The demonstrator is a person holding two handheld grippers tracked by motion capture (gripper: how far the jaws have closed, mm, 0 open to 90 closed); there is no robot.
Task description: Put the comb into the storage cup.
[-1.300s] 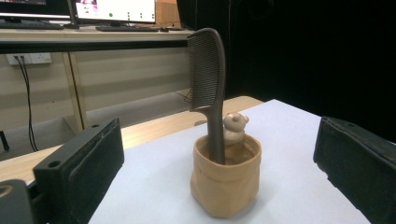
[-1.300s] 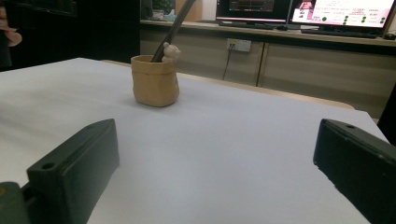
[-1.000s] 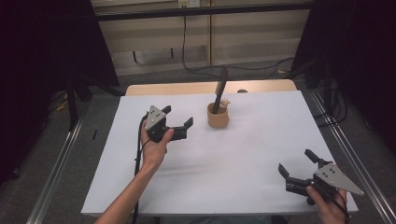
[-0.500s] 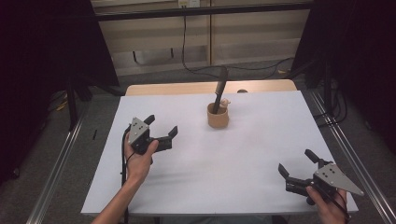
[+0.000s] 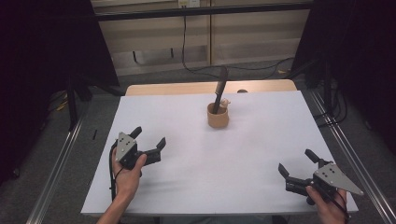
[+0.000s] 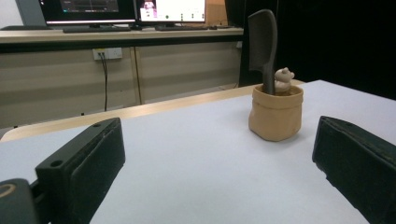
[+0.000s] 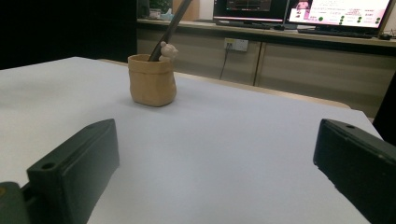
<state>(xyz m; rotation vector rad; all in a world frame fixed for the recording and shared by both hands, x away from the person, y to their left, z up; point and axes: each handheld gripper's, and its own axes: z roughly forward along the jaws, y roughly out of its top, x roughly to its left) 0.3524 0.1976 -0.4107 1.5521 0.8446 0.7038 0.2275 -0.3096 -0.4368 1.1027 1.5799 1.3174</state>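
Observation:
A tan pouch-shaped holder (image 5: 218,116) stands at the middle back of the white table (image 5: 261,154). A dark comb (image 5: 220,89) sticks up out of it, beside a small bear figure (image 5: 225,102). My left gripper (image 5: 148,138) is held low over the table's left front, open and empty. Through its jaws I look at the holder (image 6: 275,112), the comb (image 6: 262,42) and the bear (image 6: 283,79). At the right front corner my right gripper (image 5: 295,163) is open and empty too. Its view shows the holder (image 7: 152,80) far ahead to the left, with the bear (image 7: 166,50).
Metal rails run along both sides of the table, such as the left one (image 5: 60,158). A wooden strip (image 5: 187,87) shows behind the white top. Cabinets with a cable (image 5: 183,42) stand at the back; monitors (image 6: 126,9) sit on a counter.
My left gripper has pulled back from near the holder toward the table's left front and come lower. The right gripper has stayed put.

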